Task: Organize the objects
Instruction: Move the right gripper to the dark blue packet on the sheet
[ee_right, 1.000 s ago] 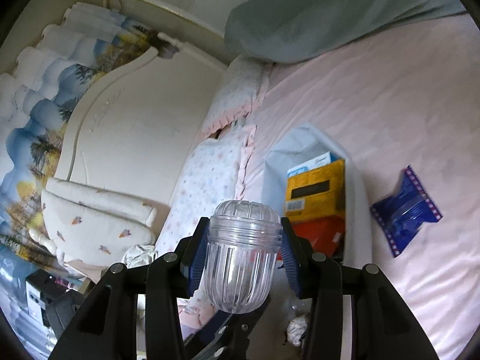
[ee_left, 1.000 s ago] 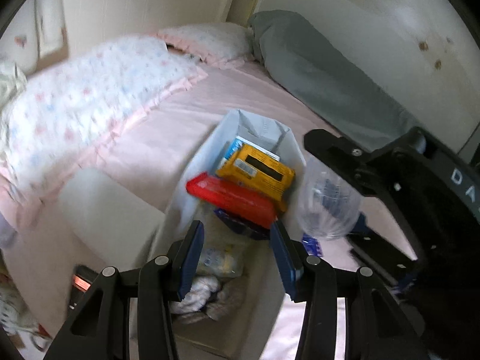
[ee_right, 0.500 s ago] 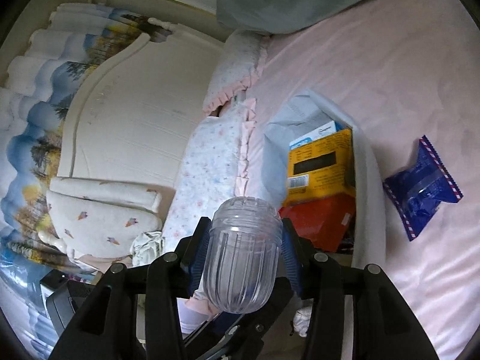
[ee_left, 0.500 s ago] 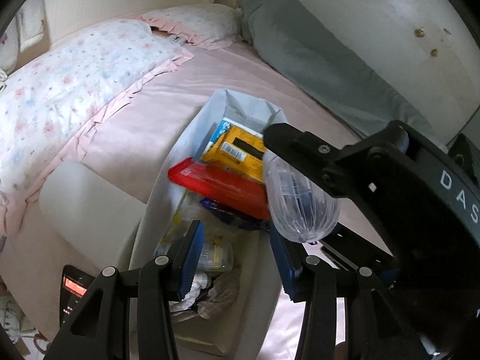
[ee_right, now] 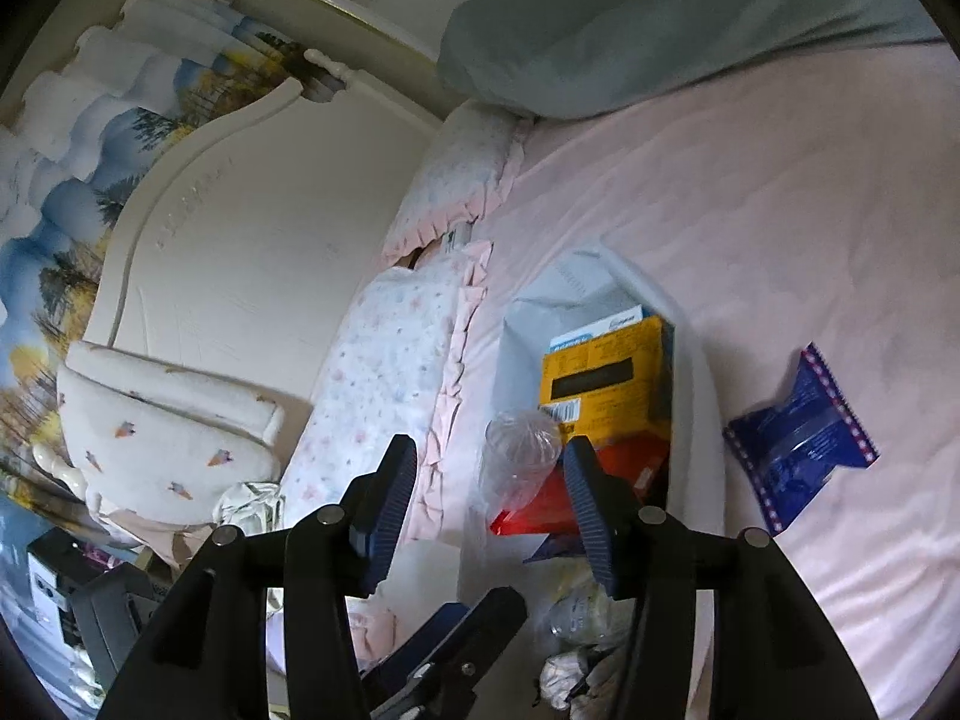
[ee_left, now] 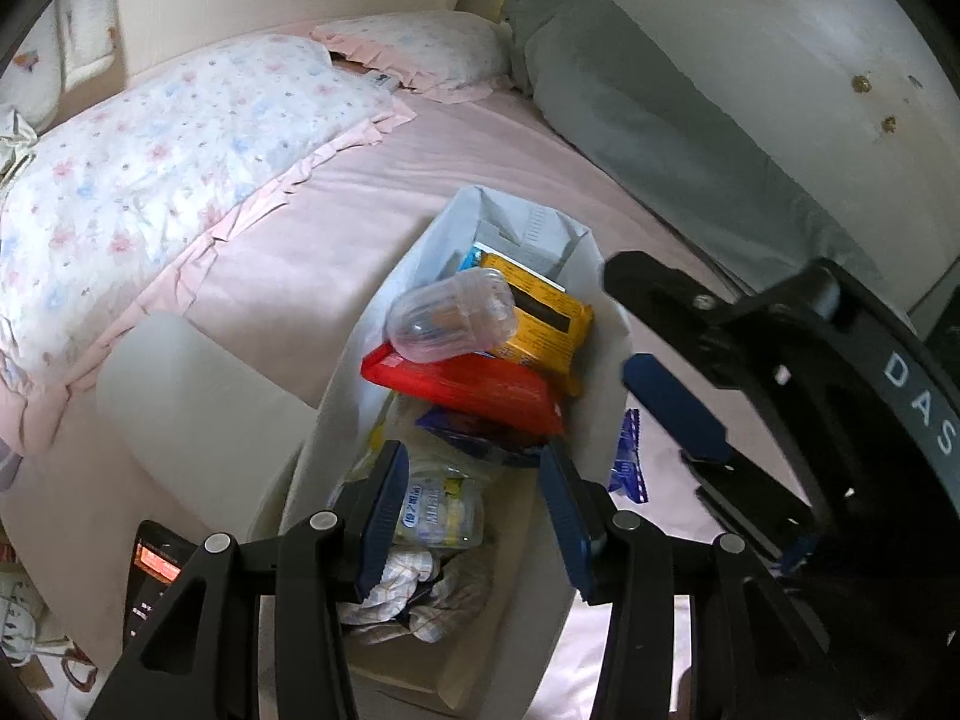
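Your right gripper (ee_right: 489,498) stands with its jaws spread and nothing pinched; they have just been opening, and the clear plastic jar (ee_left: 450,317) is no longer between the pads. The jar lies on its side inside the white fabric bin (ee_left: 336,396) on the pink bed sheet (ee_right: 750,192), resting across the red packet (ee_left: 468,384) and against the yellow packet (ee_left: 540,324). In the right wrist view the jar (ee_right: 521,456) shows just ahead of the fingers and below them, close to the inner face of the right-hand pad, though whether it touches that pad you cannot tell.

Your left gripper (ee_left: 474,516) hangs over the near end of the same bin, its jaws as close together as they go in this work, with a gap between the pads and nothing between them. Below it lie a clear pouch with a yellow and blue label (ee_left: 438,510) and a crumpled checked cloth (ee_left: 420,594). The jar sits well ahead of these fingers, deeper in the bin.

A blue wrapper (ee_right: 801,438) lies on the sheet outside the bin, on its right side, apart from both grippers. Floral pillows (ee_left: 156,180) sit to the left of the bin.
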### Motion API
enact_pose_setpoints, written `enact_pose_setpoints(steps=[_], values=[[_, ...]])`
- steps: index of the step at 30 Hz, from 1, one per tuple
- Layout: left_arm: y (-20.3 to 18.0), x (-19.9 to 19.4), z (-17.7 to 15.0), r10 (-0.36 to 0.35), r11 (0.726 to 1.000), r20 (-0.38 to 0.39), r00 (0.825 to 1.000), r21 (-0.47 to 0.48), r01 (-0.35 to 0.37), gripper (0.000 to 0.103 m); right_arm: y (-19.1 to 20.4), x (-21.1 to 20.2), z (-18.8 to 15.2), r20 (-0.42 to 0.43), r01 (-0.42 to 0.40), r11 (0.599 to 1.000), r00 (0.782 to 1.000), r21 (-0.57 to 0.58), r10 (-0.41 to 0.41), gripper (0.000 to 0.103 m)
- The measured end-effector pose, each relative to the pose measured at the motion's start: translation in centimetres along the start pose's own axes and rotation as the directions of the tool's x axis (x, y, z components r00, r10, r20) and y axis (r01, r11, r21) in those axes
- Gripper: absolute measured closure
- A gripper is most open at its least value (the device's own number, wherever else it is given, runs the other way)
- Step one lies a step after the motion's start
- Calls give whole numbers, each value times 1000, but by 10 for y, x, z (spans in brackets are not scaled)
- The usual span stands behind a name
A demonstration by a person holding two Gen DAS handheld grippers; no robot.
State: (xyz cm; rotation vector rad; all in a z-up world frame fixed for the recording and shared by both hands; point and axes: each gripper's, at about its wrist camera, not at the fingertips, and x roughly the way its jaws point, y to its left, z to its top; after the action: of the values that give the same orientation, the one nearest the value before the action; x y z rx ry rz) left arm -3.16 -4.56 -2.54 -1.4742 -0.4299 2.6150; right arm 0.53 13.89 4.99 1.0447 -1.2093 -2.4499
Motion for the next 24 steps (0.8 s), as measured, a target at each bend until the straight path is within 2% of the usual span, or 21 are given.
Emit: enact_pose_setpoints(steps=[7, 13, 16, 19, 21, 23, 24], values=[[-7, -1, -5, -24, 999, 7, 1000, 30, 24, 59, -9, -7, 4, 34, 82, 997, 996, 14, -82, 51], [-18, 2, -7, -62, 996, 15, 998, 64, 61, 59, -34, -21, 13, 85, 112, 985, 989, 132, -124, 51], [-28, 1, -9, -70, 993, 27, 997, 101, 67, 59, -47, -26, 17, 92, 170, 968, 978, 183, -189, 51], [-40, 4, -12, -44, 988, 25, 999, 153, 40, 59, -59, -25, 19, 56, 275, 937, 955, 214, -293, 51], [-47, 9, -15, -30, 981, 5, 1000, 189, 29, 59, -69, -21, 19, 9, 372, 899, 923, 230, -384, 51], [-53, 12, -17, -45, 975, -25, 999, 215, 50, 59, -83, -14, 18, -58, 456, 854, 887, 249, -457, 51], [-56, 15, -19, -62, 970, -49, 997, 231, 72, 59, -88, -12, 18, -85, 478, 839, 877, 259, -473, 51]])
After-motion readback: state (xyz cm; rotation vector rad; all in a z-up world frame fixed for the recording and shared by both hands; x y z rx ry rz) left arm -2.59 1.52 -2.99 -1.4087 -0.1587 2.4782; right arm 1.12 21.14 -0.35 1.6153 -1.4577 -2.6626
